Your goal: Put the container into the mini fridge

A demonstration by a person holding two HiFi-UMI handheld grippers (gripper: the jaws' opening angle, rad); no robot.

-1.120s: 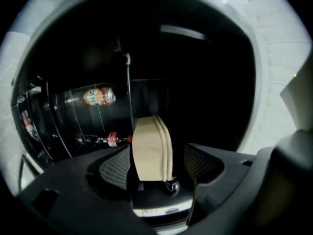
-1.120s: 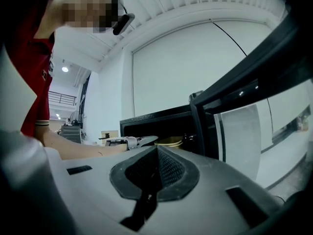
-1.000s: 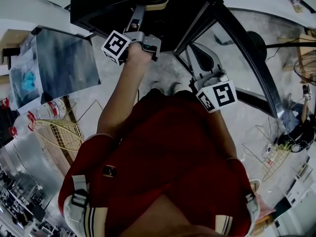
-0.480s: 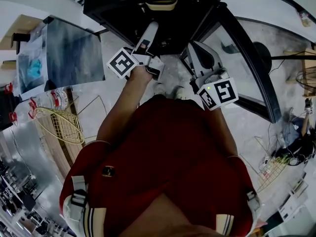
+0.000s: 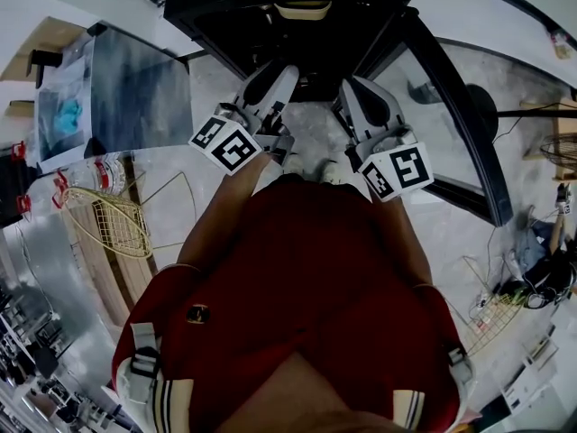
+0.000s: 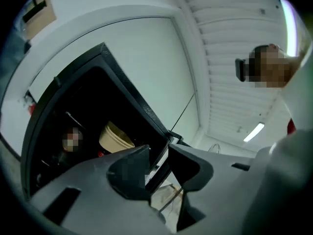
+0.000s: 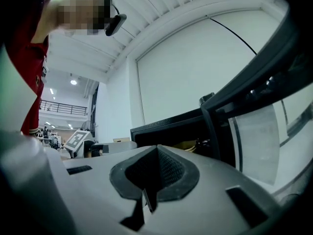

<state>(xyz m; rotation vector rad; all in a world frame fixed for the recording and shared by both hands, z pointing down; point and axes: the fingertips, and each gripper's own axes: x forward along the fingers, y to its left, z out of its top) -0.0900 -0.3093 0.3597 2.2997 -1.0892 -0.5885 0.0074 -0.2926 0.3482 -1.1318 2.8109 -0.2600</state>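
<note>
The black mini fridge [image 5: 225,7] stands open on the floor ahead of me, its glass door [image 5: 442,88] swung out to the right. The beige container [image 5: 302,10] sits inside on a shelf; the left gripper view shows this container [image 6: 115,137] deep in the dark interior. My left gripper [image 5: 275,72] hangs just outside the fridge opening, clear of the container. Its jaws [image 6: 159,163] are closing with nothing between them. My right gripper [image 5: 356,87] hovers beside the door frame, shut and empty [image 7: 156,173].
A grey panel [image 5: 135,97] leans at the left, with yellow wire baskets [image 5: 104,224] below it. Another wire basket [image 5: 500,282] and cables lie at the right. My shoes [image 5: 306,165] stand just in front of the fridge. The door edge [image 7: 259,126] runs close to my right gripper.
My left gripper has drawn back out of the fridge toward my body, and its jaws have narrowed. The container stays inside. The right gripper has hardly moved.
</note>
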